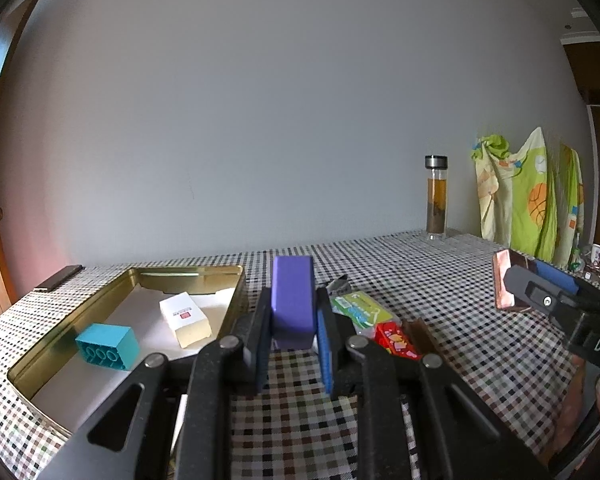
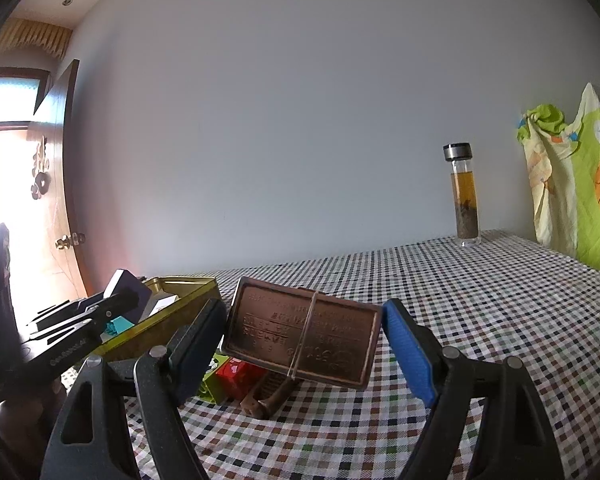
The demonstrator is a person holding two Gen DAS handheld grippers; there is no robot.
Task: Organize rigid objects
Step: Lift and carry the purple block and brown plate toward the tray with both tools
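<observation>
My left gripper (image 1: 294, 298) is shut on a purple block (image 1: 292, 308) and holds it upright above the checked tablecloth, just right of an open gold tin (image 1: 188, 270). A teal toy brick (image 1: 108, 346) and a white box (image 1: 184, 318) lie inside the tin. My right gripper (image 2: 304, 308) is shut on a flat copper tin box (image 2: 300, 332) with a rubber band round it. The box hangs tilted above the cloth, gripped across its long side. That box (image 1: 504, 280) shows at the right edge of the left wrist view.
A green packet (image 1: 360, 308), a red packet (image 1: 396, 340) and a brown piece (image 2: 268, 400) lie between the grippers. A tea bottle (image 1: 436, 200) stands at the back by the wall. Patterned cloth (image 1: 528, 196) hangs far right. A dark flat object (image 1: 60, 278) lies behind the tin.
</observation>
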